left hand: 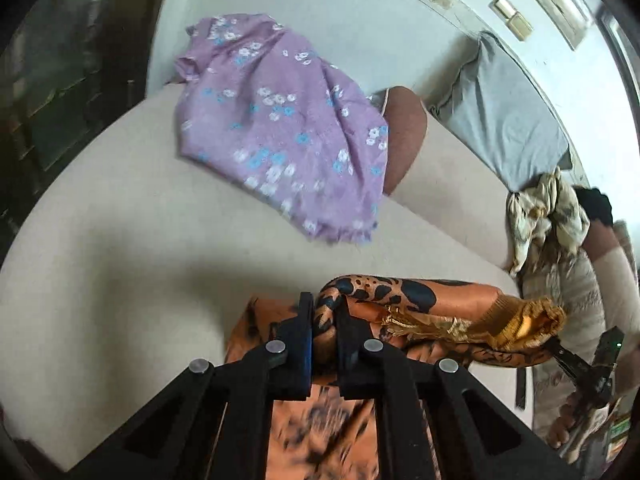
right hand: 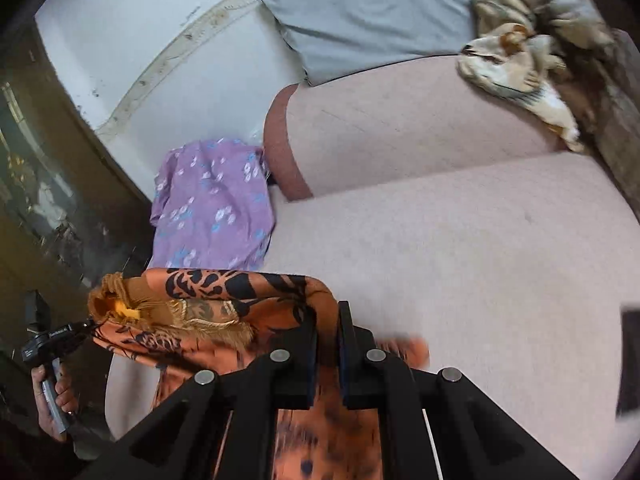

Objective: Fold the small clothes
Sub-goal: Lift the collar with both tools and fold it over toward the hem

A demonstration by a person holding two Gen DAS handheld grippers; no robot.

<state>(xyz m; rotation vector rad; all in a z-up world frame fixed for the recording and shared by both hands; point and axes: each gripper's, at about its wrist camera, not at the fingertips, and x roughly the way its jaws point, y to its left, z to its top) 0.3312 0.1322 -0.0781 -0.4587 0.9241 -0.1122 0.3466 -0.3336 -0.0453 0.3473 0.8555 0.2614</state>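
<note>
An orange cloth with black print and a gold fringe (left hand: pixel 432 308) hangs stretched between both grippers above the beige sofa seat (left hand: pixel 120 248). My left gripper (left hand: pixel 325 308) is shut on one end of it. My right gripper (right hand: pixel 326 320) is shut on the other end (right hand: pixel 248 304). The rest of the cloth hangs down below each gripper. The right gripper shows in the left wrist view (left hand: pixel 560 354), and the left gripper in the right wrist view (right hand: pixel 86 326). A purple floral garment (left hand: pixel 280 128) lies spread on the sofa behind; it also shows in the right wrist view (right hand: pixel 212 208).
A grey cushion (right hand: pixel 372 12) leans against the wall at the back of the sofa. A crumpled cream and brown cloth pile (right hand: pixel 516 56) lies at the sofa's far end. A brown sofa arm edge (right hand: pixel 280 148) stands beside the purple garment.
</note>
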